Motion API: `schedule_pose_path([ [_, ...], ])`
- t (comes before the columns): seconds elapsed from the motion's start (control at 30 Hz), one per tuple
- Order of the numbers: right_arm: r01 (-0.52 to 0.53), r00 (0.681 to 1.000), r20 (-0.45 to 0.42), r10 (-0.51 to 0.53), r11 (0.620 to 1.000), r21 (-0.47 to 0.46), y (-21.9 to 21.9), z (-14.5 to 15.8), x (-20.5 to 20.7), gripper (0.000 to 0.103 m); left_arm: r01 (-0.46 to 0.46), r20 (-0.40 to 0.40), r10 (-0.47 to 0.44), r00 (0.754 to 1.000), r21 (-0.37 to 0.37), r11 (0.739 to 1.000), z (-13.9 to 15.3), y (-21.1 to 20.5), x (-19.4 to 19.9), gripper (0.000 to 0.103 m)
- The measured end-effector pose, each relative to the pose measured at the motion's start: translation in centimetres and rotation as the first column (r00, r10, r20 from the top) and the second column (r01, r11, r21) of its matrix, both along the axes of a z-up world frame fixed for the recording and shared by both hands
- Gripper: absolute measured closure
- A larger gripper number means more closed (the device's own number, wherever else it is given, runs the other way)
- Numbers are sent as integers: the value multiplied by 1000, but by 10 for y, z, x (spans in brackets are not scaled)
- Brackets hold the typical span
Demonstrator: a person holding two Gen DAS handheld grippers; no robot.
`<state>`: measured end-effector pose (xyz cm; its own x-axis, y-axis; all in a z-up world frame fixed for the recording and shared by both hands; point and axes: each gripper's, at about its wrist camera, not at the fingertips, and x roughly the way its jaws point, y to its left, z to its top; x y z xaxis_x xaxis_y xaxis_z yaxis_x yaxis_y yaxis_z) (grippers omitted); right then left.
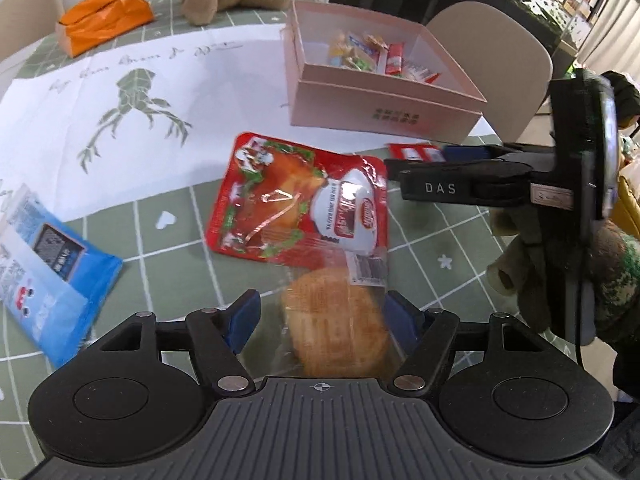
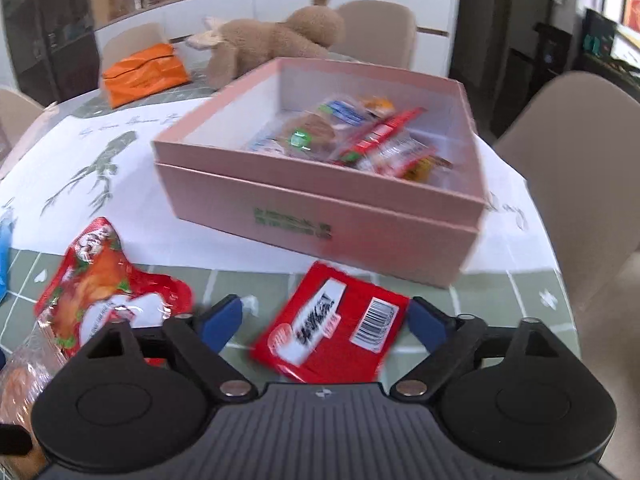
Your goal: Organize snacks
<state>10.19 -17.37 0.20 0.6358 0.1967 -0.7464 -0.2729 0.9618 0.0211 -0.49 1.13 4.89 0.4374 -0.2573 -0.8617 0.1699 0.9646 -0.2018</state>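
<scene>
Left wrist view, landmark: the pink box stands open at the far side of the desk, on a white paper sheet.
Left wrist view, done: several small wrapped snacks already lie inside the pink box.
Left wrist view, left: a red chicken-print pouch lies on the desk in front of the pink box; a clear-wrapped round pastry lies nearer the camera than the pouch; a blue packet lies well to the left of the box.
Left wrist view, left gripper: jaws spread wide on either side of the pastry, the pads apparently not pressing on it.
Right wrist view, done: the pink box holds a loose heap of packets.
Right wrist view, left: a red barcode packet lies on the desk just in front of the pink box; the chicken-print pouch lies to the box's front left.
Right wrist view, right gripper: jaws spread around the red barcode packet, seemingly not pinching it; the blur leaves contact at the right pad unsure.
Progress: partly done in my judgement; at least four snacks remain outside the pink box, two of them lined up for a grasp.
</scene>
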Motion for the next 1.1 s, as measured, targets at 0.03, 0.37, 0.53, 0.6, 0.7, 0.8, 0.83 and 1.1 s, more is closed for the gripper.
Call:
schedule_pose_path([
  [0.03,-27,1000,1,27,1000,-3,3,2,-2,31,6,-9,-6,1000,-4,1000,-2,-3,1,30],
  [0.37,-163,986,-41,162,987,-15,-15,12,-41,53,87,-28,-87,996,4,996,-9,-24,-1,42],
  [0.53,-112,992,-47,113,993,21,-39,26,-59,54,127,34,-127,991,-15,992,7,-27,-4,45],
  [0.6,-102,994,-27,103,994,30,-48,35,-64,54,127,90,-122,988,-49,991,24,-24,1,46],
  [0.7,-92,993,80,88,994,53,-60,69,-64,54,133,223,-106,969,-113,985,69,-16,15,46],
  [0.8,-80,968,243,56,992,92,-72,121,-58,54,161,392,-94,915,-142,977,129,-10,45,46],
  [0.83,-82,953,300,48,991,102,-74,140,-54,54,172,433,-92,897,-149,974,147,-11,58,46],
  [1.1,-81,928,371,47,994,77,-59,187,27,33,98,250,-4,968,-364,926,131,-1,193,47],
])
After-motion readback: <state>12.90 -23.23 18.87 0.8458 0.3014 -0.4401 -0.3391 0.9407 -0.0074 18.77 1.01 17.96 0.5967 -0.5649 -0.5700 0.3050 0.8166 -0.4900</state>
